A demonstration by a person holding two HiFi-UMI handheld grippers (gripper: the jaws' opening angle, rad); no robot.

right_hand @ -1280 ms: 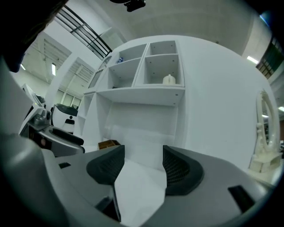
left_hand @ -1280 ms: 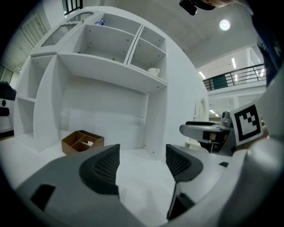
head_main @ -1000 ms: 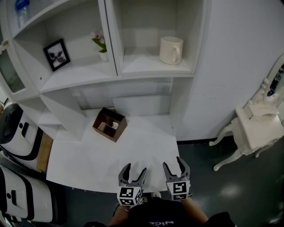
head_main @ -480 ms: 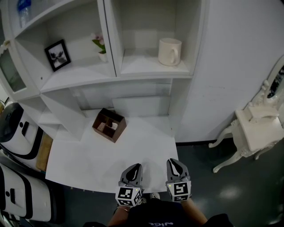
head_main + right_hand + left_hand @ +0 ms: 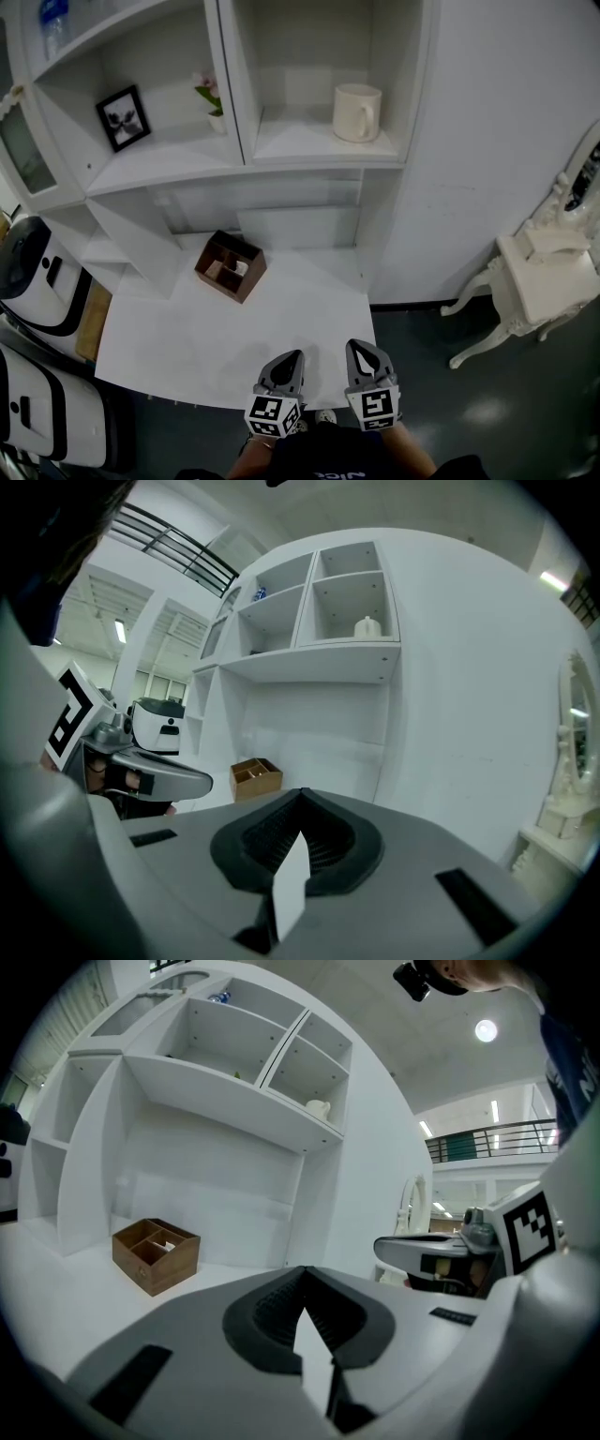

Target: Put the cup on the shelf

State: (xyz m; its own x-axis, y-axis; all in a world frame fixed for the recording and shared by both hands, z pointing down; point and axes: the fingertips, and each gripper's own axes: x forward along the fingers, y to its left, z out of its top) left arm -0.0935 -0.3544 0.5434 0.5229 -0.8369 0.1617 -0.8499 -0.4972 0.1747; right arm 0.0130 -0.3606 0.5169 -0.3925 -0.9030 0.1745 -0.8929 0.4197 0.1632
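Right, both sat at the near edge of the table [image 5: 178, 356], side by side and just apart, pointing roughly level at the shelving. On the left gripper [image 5: 289, 360] the jaws had just been closing and stood fully together, nothing between them. Same for the right gripper [image 5: 359, 352]: jaws just closed, pressed together on nothing. Further in, a brown wooden box [image 5: 231, 265] with compartments stood angled near the back of the table. Beyond it the cup [image 5: 357, 112], cream, handle to the right, stood upright on the shelf [image 5: 300, 148] in the right-hand compartment, well apart from both grippers. The left compartment held a framed picture [image 5: 123, 117] and a small potted flower [image 5: 213, 97].
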